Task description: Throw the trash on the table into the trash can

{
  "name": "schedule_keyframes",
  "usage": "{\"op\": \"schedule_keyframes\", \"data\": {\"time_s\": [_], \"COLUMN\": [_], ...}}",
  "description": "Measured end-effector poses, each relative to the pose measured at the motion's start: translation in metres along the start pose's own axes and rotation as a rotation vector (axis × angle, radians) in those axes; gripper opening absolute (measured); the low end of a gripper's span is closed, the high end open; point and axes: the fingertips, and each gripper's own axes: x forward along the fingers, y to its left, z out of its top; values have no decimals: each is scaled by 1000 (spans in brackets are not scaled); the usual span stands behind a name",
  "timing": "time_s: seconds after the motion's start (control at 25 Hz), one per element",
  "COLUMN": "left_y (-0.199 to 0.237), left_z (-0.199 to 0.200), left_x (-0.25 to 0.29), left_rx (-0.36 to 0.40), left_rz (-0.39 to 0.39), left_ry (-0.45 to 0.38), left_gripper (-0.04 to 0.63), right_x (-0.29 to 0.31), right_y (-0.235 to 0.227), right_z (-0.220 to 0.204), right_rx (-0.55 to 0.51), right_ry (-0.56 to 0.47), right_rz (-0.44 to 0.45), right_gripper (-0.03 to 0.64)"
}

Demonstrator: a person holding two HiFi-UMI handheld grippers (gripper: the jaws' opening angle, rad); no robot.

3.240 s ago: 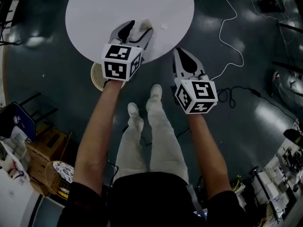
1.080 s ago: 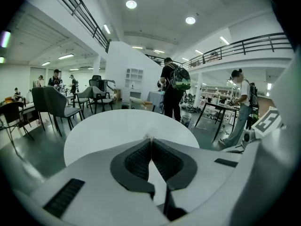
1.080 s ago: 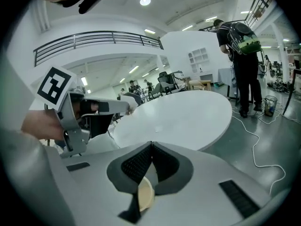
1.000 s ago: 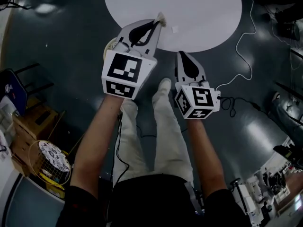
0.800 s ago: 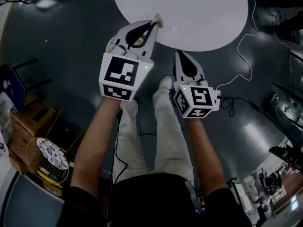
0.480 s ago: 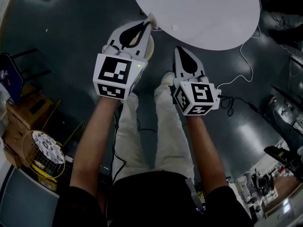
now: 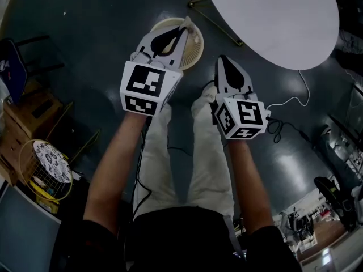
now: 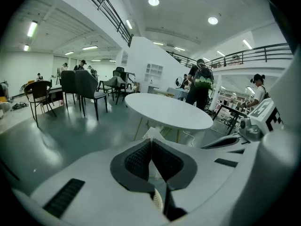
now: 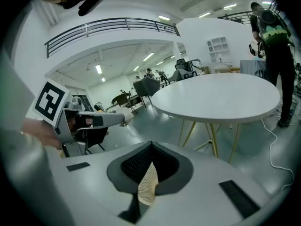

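My left gripper is shut on a small crumpled piece of white trash that pokes out past its tips. It hangs over the cream mesh trash can on the dark floor, left of the round white table. The can's mesh shows through the gap under the left jaws. My right gripper is shut with nothing in it, just right of the can and above the person's legs. In the right gripper view the can's mesh lies below the jaws and the left gripper is at the left.
The table stands on thin yellow legs. A wire basket and wooden crates sit at the left, and a cable trails on the floor at the right. Chairs and people are farther off.
Both grippers have left the table's edge and swung left and down. The left one, still shut on the trash, now hangs over the trash can.
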Motion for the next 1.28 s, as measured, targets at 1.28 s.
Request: {"op": "schedule_keyframes", "data": {"time_s": [1.28], "left_y": [62], "left_z": [-219], "left_x": [25], "left_rx": [-174], "left_rz": [42], "left_ry": [251], "left_gripper": [17], "right_x": [95], "right_y": [18], "right_z": [-138], "right_rx": [14], "right_ry": [139], "right_rz": [-4], "right_gripper": [17]}}
